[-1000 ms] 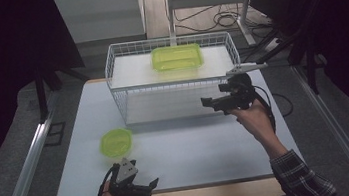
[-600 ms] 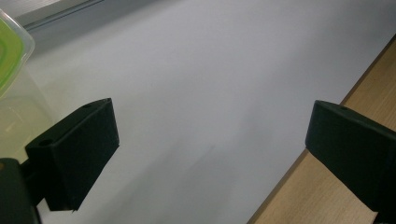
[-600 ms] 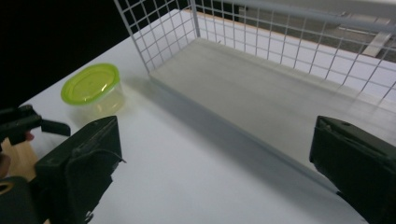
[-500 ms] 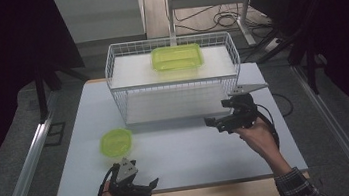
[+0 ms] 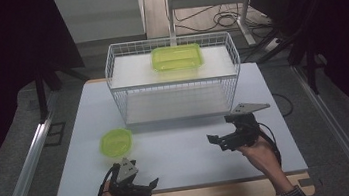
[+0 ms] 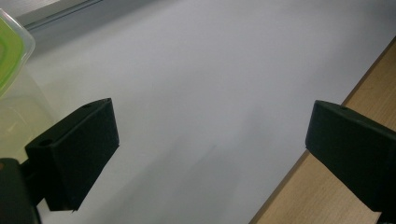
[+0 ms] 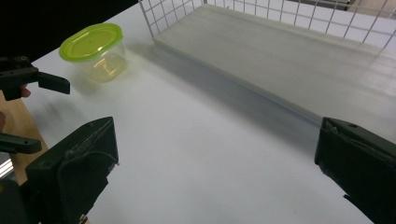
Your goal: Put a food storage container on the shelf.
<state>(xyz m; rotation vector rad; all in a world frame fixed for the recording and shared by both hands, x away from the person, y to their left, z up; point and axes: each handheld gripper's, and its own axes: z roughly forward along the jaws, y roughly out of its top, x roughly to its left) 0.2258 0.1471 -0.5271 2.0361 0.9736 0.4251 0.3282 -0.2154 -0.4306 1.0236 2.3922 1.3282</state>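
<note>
Status, as I read it: about half done, one tub racked and one to go. The white surface (image 5: 180, 162) carries the wire rack (image 5: 128, 103) at its far side, with an upper board and a lower board (image 7: 280, 60). The rectangular green-lidded container (image 5: 176, 57) sits flat on the upper board, right of centre and clear of the wire walls, so I'd call that one placed. Nothing is on the lower board, so there's room there. The round green-lidded tub (image 5: 116, 142) stands upright on the surface, near-left of the rack and well apart from it, lid on. It isn't picked up yet, so that's what's left. Contents: the round tub's clear wall in the right gripper view (image 7: 95, 49) looks empty. I can't tell what's in the rectangular one, the lid hides it from above. My right hand-held gripper (image 5: 216, 143) hangs low over the surface near the rack's right front corner, pointing left toward the round tub. Its jaws have just been opening and are now wide apart, with nothing between them. My left hand-held gripper (image 5: 152, 189) is at the near edge of the surface, just near-right of the round tub, with its jaws apart and only bare surface between them. The tub's lid edge shows at the left of the left gripper view (image 6: 9, 51). My guess is the left one is the closer pick for that tub, and the right one would need a long reach across.
</note>
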